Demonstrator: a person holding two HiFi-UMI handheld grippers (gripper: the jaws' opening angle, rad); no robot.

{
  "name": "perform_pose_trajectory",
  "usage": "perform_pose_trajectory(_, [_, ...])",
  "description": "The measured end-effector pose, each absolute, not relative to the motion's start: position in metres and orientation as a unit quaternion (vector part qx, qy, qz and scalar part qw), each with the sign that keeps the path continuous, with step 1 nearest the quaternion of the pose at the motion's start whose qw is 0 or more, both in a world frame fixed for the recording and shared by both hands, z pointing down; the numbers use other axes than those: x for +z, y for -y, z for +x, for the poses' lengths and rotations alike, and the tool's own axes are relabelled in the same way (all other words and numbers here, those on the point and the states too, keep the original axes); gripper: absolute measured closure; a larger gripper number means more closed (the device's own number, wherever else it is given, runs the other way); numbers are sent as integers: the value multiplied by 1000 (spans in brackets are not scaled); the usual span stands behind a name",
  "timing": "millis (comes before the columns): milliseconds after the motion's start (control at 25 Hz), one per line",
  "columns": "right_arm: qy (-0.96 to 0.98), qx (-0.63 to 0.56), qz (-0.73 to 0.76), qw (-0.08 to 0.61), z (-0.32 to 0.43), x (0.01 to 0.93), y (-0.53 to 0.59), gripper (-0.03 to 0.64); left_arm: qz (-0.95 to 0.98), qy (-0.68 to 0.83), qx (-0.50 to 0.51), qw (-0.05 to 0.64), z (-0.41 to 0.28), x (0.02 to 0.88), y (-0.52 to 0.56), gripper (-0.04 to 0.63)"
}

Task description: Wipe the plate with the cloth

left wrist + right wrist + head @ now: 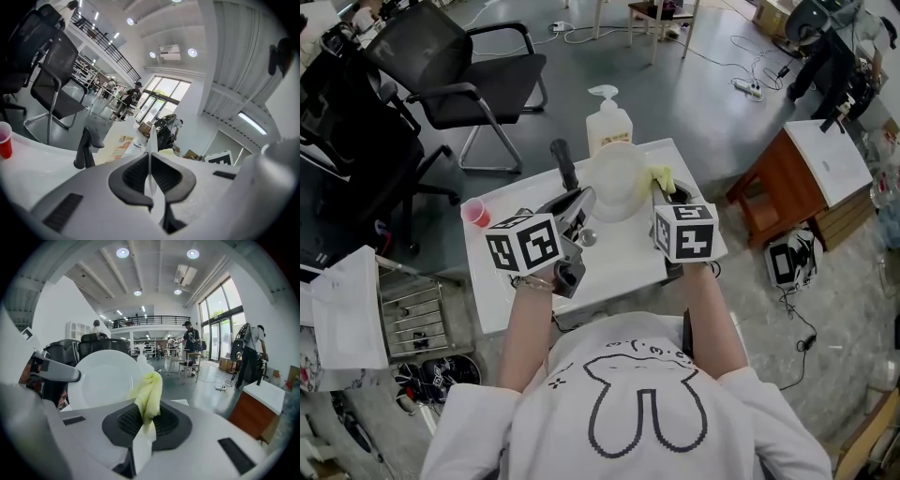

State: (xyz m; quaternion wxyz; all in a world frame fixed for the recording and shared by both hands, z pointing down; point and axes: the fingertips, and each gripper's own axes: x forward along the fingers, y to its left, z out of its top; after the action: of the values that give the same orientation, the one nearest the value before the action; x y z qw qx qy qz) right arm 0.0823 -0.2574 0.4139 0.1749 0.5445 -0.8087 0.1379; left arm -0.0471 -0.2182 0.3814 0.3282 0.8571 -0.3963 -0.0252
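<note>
A white plate is held on edge above the small white table, and my left gripper is shut on its rim. In the left gripper view the plate shows as a thin white edge pinched in the left gripper. My right gripper is shut on a yellow cloth just right of the plate. In the right gripper view the cloth sticks up out of the right gripper, close in front of the plate's face.
A soap pump bottle stands at the table's far edge, with a black handle beside it and a red cup at the left. A black office chair is beyond the table, a wooden cabinet to the right.
</note>
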Motion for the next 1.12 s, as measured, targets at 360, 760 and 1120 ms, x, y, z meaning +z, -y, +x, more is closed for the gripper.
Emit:
perform_pose_trajectory(360, [832, 157, 519, 121, 63, 388, 237, 569, 855, 418, -22, 306, -54, 380, 221, 577])
perform_pose_trajectory(760, [905, 212, 360, 81, -26, 381, 198, 569, 850, 436, -26, 294, -59, 377, 224, 577])
perform_pose_trajectory(1120, [910, 194, 323, 174, -38, 410, 188, 569, 850, 439, -28, 290, -71, 374, 222, 577])
